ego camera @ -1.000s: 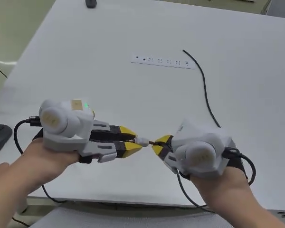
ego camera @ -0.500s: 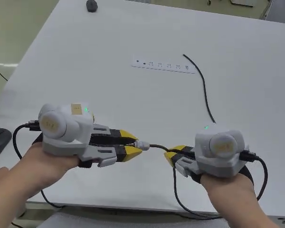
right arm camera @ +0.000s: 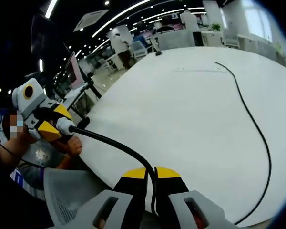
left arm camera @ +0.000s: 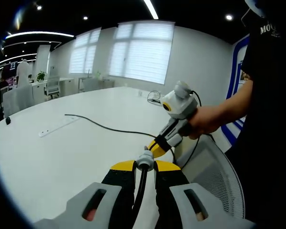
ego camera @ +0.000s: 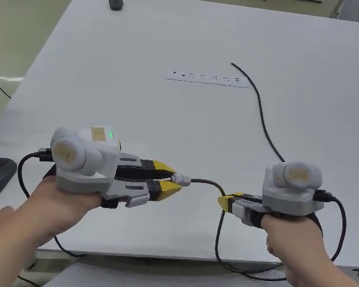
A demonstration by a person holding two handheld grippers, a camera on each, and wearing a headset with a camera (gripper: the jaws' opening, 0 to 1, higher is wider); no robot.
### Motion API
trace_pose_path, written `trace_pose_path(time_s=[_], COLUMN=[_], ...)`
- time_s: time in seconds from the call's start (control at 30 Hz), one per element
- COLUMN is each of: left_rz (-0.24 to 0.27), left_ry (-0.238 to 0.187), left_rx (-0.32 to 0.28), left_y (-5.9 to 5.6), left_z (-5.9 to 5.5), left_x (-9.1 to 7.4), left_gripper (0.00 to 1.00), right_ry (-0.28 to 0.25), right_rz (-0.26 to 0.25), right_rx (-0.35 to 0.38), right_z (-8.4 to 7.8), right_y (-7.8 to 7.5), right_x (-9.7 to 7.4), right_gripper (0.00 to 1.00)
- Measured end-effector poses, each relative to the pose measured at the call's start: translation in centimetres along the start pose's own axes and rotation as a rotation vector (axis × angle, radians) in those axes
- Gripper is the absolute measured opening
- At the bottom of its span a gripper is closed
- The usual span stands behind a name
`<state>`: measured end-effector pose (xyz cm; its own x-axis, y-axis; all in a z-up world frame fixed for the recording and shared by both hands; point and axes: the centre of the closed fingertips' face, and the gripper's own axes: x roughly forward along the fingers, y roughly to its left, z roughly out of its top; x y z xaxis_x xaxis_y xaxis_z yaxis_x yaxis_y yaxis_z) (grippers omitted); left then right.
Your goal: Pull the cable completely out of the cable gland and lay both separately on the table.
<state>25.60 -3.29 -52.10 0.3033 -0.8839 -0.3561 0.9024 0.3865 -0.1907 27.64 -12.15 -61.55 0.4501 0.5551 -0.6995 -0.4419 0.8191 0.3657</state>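
Grey-white cable gland [ego camera: 179, 178] is pinched between the yellow tips of my left gripper [ego camera: 173, 178], held in the air over the table's [ego camera: 137, 72] near edge. Black cable [ego camera: 206, 182] comes out of the gland's end and sags across a short span to my right gripper [ego camera: 225, 202]. That one's jaws are clamped narrow on the cable, also over the near edge and set apart from the left. Cable end sits inside the gland; the two aren't separated. Toward the far edge, a white power strip [ego camera: 207, 78] lies flat, with its black cord [ego camera: 260, 113] running toward the near edge on the right.
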Motion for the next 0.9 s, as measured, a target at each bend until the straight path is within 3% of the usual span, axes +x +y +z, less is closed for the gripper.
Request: trace_pose_path(time_s=[0.27, 0.37, 0.43, 0.6, 0.7, 0.8, 0.9], left_rz=[0.013, 0.016, 0.017, 0.022, 0.024, 0.019, 0.018], left_ry=[-0.012, -0.008, -0.008, -0.009, -0.008, -0.008, -0.007], left_rx=[-0.008, -0.011, -0.013, -0.018, -0.02, -0.02, -0.017], left_y=[0.6, 0.8, 0.8, 1.0, 1.2, 1.2, 1.2], left_z=[0.2, 0.1, 0.1, 0.0, 0.0, 0.0, 0.0], left_x=[-0.5, -0.6, -0.6, -0.7, -0.8, -0.9, -0.9], left_gripper=[0.15, 0.15, 0.15, 0.15, 0.15, 0.15, 0.15], right_ry=[-0.009, -0.027, -0.003, -0.044, -0.057, -0.062, -0.052], right_rz=[0.021, 0.054, 0.044, 0.044, 0.041, 0.028, 0.026], right_rx=[-0.107, -0.163, -0.248, -0.392, -0.523, -0.715, -0.829], right_z=[0.1, 0.5, 0.4, 2.2, 3.4, 4.8, 5.4], right_y=[1.1, 2.1, 2.4, 4.4, 6.0, 7.9, 9.2], right_x=[-0.2, -0.3, -0.5, -1.2, -1.8, -2.0, -1.7], right_gripper=[0.0, 0.01, 0.02, 0.18, 0.18, 0.18, 0.17])
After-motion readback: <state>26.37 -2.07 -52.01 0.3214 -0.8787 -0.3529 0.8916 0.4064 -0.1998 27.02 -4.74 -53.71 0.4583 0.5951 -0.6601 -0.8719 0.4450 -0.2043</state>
